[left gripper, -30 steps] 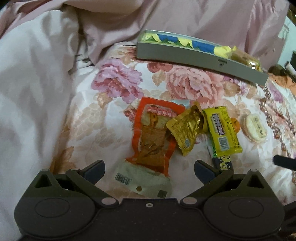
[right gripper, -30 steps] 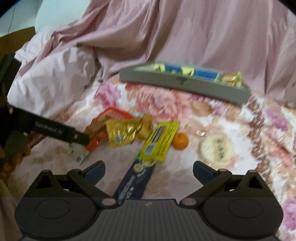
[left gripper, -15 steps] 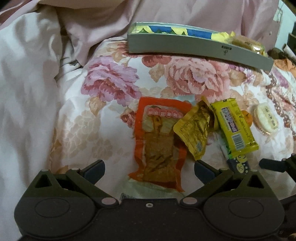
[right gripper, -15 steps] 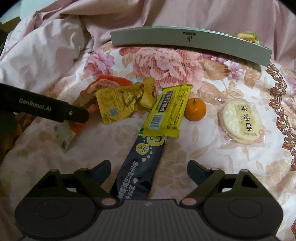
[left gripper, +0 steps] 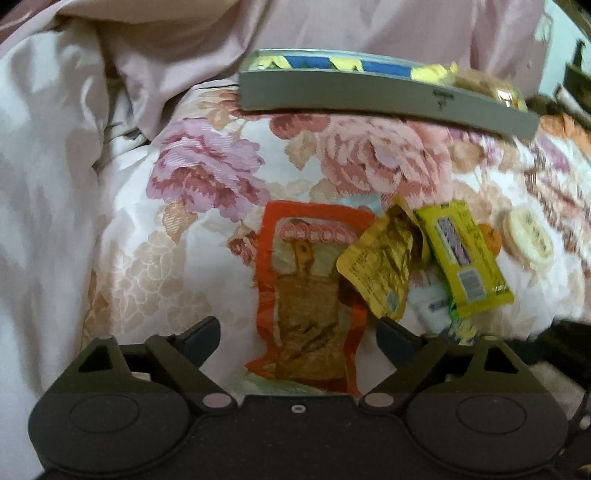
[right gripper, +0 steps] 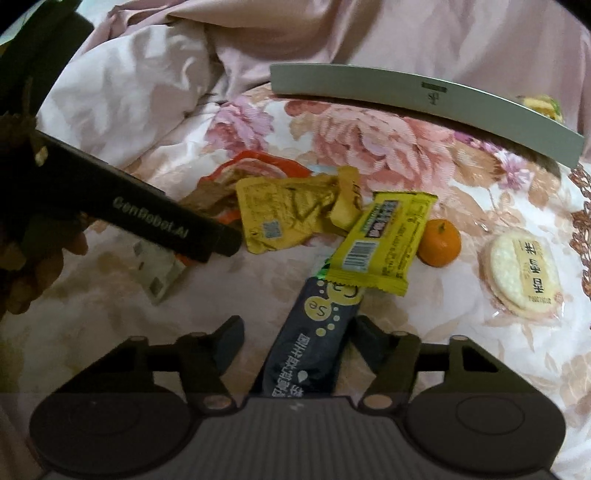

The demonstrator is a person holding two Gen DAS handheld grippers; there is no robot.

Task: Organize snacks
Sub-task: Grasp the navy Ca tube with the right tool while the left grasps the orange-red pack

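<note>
Floral quilt [right gripper: 369, 147] carries all the loose snacks; a pink sheet [right gripper: 406, 33] is bunched behind it. Your left gripper [left gripper: 297, 332] has its jaws wide, straddling the lower half of the orange pack [left gripper: 314, 295], which lies flat on the quilt. Neither finger appears to touch the pack, though blur in the left view makes this hard to confirm. A gold pouch [left gripper: 380, 266] overlaps the pack's right edge. A yellow bar [left gripper: 461, 254] lies just beside the pouch.

Your right gripper [right gripper: 297, 339] also has its jaws wide, with the near end of the dark stick [right gripper: 314, 347] lying between the fingers. The right finger sits just beside the stick's edge; the left finger stands apart from it. The stick's far end passes under the yellow bar [right gripper: 384, 243]. A mandarin [right gripper: 439, 242] touches the bar's right side. A round cracker [right gripper: 522, 273] in clear wrap lies near the mandarin, to its right.

The grey tray [right gripper: 424, 96] rests at the far edge of the quilt, well apart from the loose snacks. In the left view, the tray [left gripper: 369, 96] holds blue and yellow packets [left gripper: 332, 64] and a gold-wrapped item at its right end.

In the right view, one left gripper finger [right gripper: 147, 218] reaches in from the left, ending beside the gold pouch [right gripper: 288, 214].
</note>
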